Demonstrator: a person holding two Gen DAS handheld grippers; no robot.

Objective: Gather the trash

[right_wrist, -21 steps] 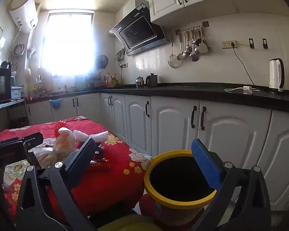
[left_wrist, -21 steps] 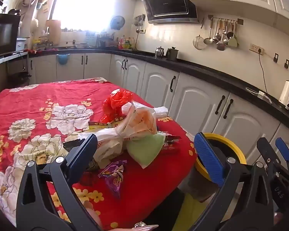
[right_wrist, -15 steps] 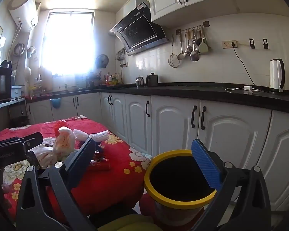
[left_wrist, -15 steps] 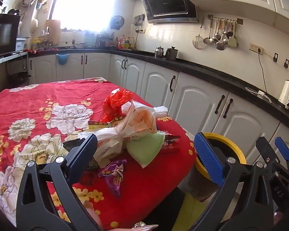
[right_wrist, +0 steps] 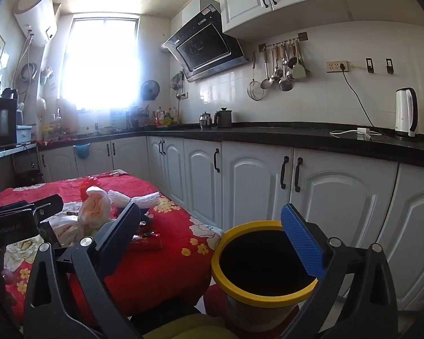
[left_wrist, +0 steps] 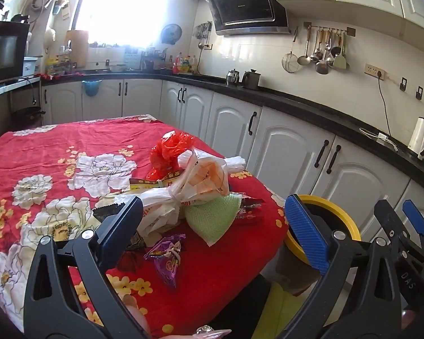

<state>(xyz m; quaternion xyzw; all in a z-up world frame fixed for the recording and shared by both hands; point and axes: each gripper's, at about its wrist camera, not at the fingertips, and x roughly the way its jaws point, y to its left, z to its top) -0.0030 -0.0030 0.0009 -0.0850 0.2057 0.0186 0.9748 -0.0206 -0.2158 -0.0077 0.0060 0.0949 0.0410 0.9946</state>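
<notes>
Bin (right_wrist: 268, 296) base hidden behind wide-spread right gripper (right_wrist: 214, 237), interior black.

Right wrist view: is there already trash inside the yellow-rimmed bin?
Cannot tell; the yellow-rimmed bin shows only a dark interior, while the wrappers and bags lie on the red tablecloth.

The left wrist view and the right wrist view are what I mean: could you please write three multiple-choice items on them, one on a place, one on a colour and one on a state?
1. Where does the purple foil snack wrapper lie?
A. on the red floral tablecloth
B. in the bin
C. on the black counter

2. What colour is the rim of the round open trash bin?
A. green
B. yellow
C. white

3. How do the jaws of the left gripper stand?
A. shut on a bag
B. shut on nothing
C. open, holding nothing

Answers: 1 A, it rests on the cloth near the table edge; 2 B, a yellow ring circles the dark opening; 3 C, a wide gap separates the blue pads.
</notes>
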